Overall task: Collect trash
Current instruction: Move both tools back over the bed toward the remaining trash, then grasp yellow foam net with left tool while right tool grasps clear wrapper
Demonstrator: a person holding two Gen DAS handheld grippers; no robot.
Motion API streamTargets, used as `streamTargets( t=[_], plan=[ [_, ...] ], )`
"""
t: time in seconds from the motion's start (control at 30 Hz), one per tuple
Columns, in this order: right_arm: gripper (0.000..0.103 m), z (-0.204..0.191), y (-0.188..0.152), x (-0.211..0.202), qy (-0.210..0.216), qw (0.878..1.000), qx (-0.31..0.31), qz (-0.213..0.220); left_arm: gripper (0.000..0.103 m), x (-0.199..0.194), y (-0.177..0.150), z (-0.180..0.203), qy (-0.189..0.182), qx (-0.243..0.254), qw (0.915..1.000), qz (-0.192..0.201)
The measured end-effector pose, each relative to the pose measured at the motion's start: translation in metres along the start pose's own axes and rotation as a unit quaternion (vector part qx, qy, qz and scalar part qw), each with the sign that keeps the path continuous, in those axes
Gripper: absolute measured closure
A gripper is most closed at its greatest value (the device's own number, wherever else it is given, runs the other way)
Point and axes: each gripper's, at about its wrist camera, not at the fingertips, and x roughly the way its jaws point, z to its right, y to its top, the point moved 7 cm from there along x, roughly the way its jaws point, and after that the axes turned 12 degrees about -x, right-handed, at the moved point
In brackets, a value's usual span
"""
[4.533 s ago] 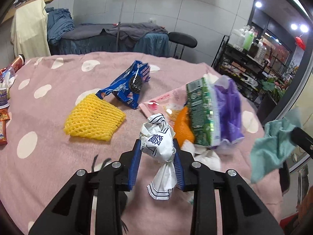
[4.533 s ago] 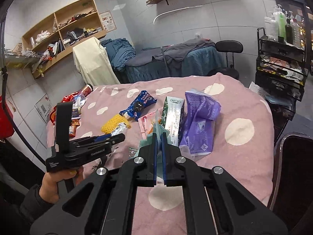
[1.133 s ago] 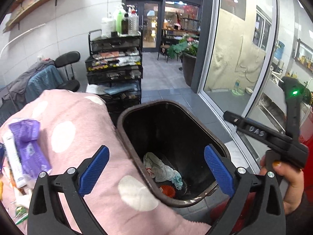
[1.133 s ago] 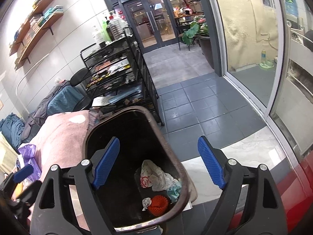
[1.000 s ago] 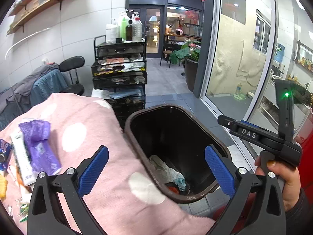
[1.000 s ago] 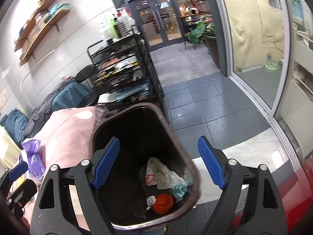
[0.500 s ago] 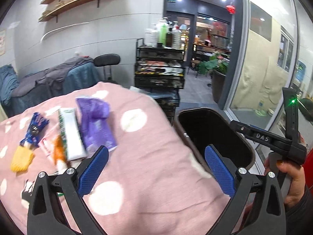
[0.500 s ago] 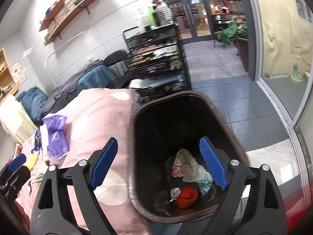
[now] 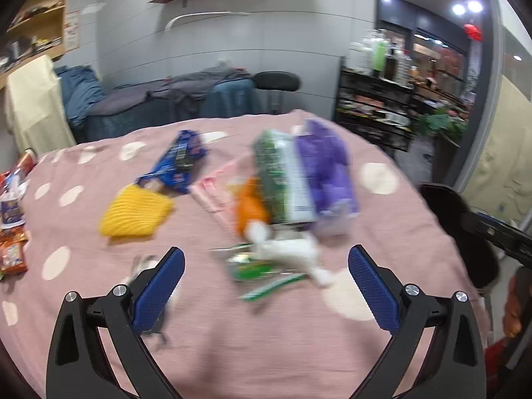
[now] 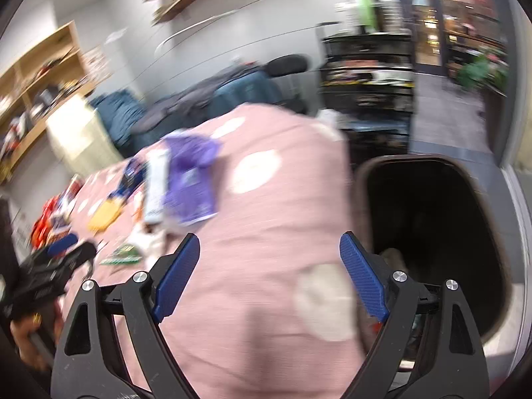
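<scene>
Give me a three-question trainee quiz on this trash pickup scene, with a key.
1. True or false: the left hand-held gripper is holding a wrapper.
2. Which item lies directly beside the purple bag on the pink cloth? A) green carton B) yellow net C) blue wrapper
3. Fill in: in the right wrist view, the bin stands to the ____ of the table.

Key: 1. False; its jaws are wide open with nothing between them. 2. A; the green carton lies against it, while the yellow net and blue wrapper lie farther left. 3. Right.
</scene>
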Motion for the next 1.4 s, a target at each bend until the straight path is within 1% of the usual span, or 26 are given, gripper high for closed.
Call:
streamTargets(
  t=[0.13, 0.2, 0.27, 0.33, 0.43, 0.47, 0.57, 0.67, 0.73, 0.77, 0.83, 0.9, 0.97, 1.0, 1.03, 1.07, 1.1, 1.13, 1.23, 1.4],
  plan=[
    [0.018, -0.044, 0.000, 0.017, 0.050, 0.998, -0.041, -0.028, 0.005, 0.013, 0.011, -0.063, 0.048, -0.042, 0.9979, -0.008],
    [0.018, -0.070, 0.001, 0.027, 0.083, 0.994, -0.062, -0.045, 0.005, 0.018, 0.016, -0.087, 0.061, -0.063, 0.9961, -0.013],
    [0.018, -0.089, 0.002, 0.034, 0.106, 0.990, -0.076, -0.055, 0.005, 0.026, 0.019, -0.112, 0.073, -0.087, 0.9933, -0.020],
    [0.018, -0.112, 0.003, 0.042, 0.127, 0.985, -0.097, -0.063, 0.007, 0.031, 0.023, -0.128, 0.076, -0.104, 0.9913, -0.025],
    [0.018, -0.149, 0.003, 0.054, 0.158, 0.974, -0.137, -0.082, 0.008, 0.041, 0.031, -0.145, 0.075, -0.125, 0.9887, -0.034],
    [0.018, -0.156, 0.003, 0.057, 0.162, 0.972, -0.144, -0.087, 0.008, 0.044, 0.033, -0.149, 0.073, -0.132, 0.9879, -0.037],
    [0.018, -0.180, 0.003, 0.067, 0.176, 0.964, -0.175, -0.101, 0.014, 0.060, 0.040, -0.161, 0.064, -0.153, 0.9848, -0.051],
    [0.020, -0.205, -0.002, 0.076, 0.178, 0.951, -0.225, -0.119, 0.022, 0.074, 0.043, -0.168, 0.055, -0.171, 0.9815, -0.066],
    [0.027, -0.216, -0.005, 0.081, 0.173, 0.943, -0.252, -0.129, 0.027, 0.081, 0.044, -0.169, 0.045, -0.183, 0.9791, -0.075],
    [0.028, -0.220, -0.007, 0.085, 0.167, 0.940, -0.267, -0.135, 0.028, 0.084, 0.044, -0.170, 0.042, -0.187, 0.9782, -0.079],
    [0.036, -0.227, -0.010, 0.092, 0.154, 0.933, -0.293, -0.143, 0.034, 0.089, 0.044, -0.170, 0.034, -0.194, 0.9766, -0.087],
    [0.039, -0.235, -0.011, 0.099, 0.142, 0.927, -0.317, -0.144, 0.040, 0.094, 0.042, -0.166, 0.026, -0.197, 0.9754, -0.096],
    [0.045, -0.239, -0.012, 0.103, 0.128, 0.922, -0.337, -0.142, 0.044, 0.096, 0.041, -0.162, 0.028, -0.192, 0.9762, -0.096],
    [0.053, -0.240, -0.013, 0.106, 0.119, 0.919, -0.347, -0.142, 0.049, 0.096, 0.041, -0.160, 0.028, -0.190, 0.9769, -0.095],
    [0.063, -0.241, -0.013, 0.108, 0.116, 0.917, -0.354, -0.143, 0.054, 0.096, 0.040, -0.157, 0.026, -0.187, 0.9774, -0.095],
    [0.069, -0.244, -0.014, 0.109, 0.119, 0.914, -0.361, -0.143, 0.056, 0.097, 0.042, -0.158, 0.024, -0.186, 0.9777, -0.094],
    [0.076, -0.243, -0.013, 0.109, 0.121, 0.913, -0.362, -0.142, 0.064, 0.097, 0.042, -0.156, 0.021, -0.185, 0.9781, -0.093],
    [0.080, -0.243, -0.013, 0.107, 0.122, 0.913, -0.363, -0.139, 0.071, 0.095, 0.041, -0.154, 0.016, -0.184, 0.9785, -0.092],
    [0.091, -0.241, -0.009, 0.100, 0.134, 0.918, -0.353, -0.123, 0.080, 0.089, 0.041, -0.151, 0.010, -0.188, 0.9786, -0.082],
    [0.094, -0.230, 0.003, 0.083, 0.180, 0.932, -0.296, -0.107, 0.083, 0.066, 0.043, -0.142, 0.007, -0.187, 0.9809, -0.051]
  ],
)
